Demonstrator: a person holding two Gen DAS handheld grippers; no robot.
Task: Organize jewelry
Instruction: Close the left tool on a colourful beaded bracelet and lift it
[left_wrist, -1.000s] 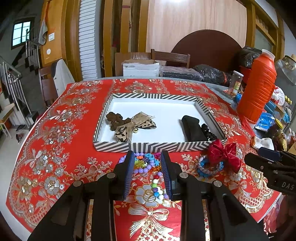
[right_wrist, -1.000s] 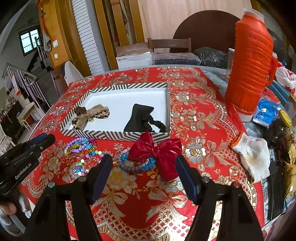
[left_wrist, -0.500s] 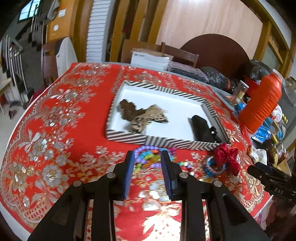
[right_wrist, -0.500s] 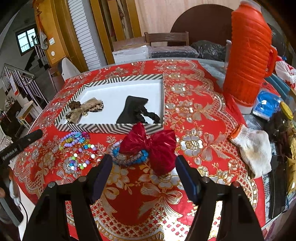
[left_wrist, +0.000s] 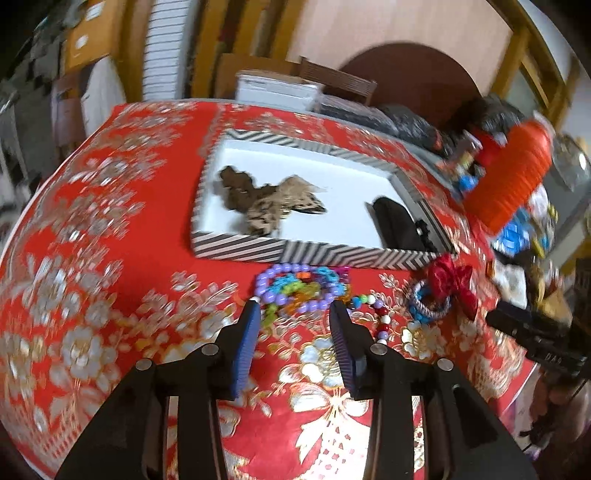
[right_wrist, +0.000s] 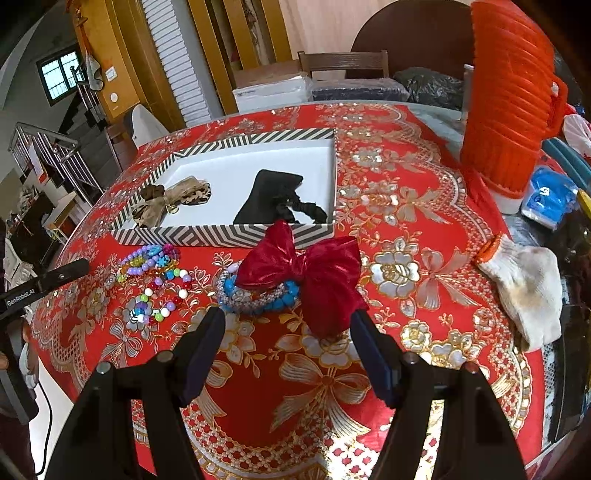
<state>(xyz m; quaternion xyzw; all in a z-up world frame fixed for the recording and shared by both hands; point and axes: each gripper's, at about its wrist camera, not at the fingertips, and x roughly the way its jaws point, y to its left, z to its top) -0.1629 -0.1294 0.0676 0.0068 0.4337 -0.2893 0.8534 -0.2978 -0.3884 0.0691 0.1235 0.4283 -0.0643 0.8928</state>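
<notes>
Left wrist view: the left gripper was held partly open above the red tabletop, nothing gripped, its fingers flanking the near edge of a heap of purple and coloured bead bracelets. The heap was seen just in front of the striped tray, in which a leopard-print bow and a black hair tie were lying. In the right wrist view, the right gripper was spread wide and empty, with a red bow on a blue beaded bracelet just beyond its tips. An orange jug and a white glove were placed to the right.
</notes>
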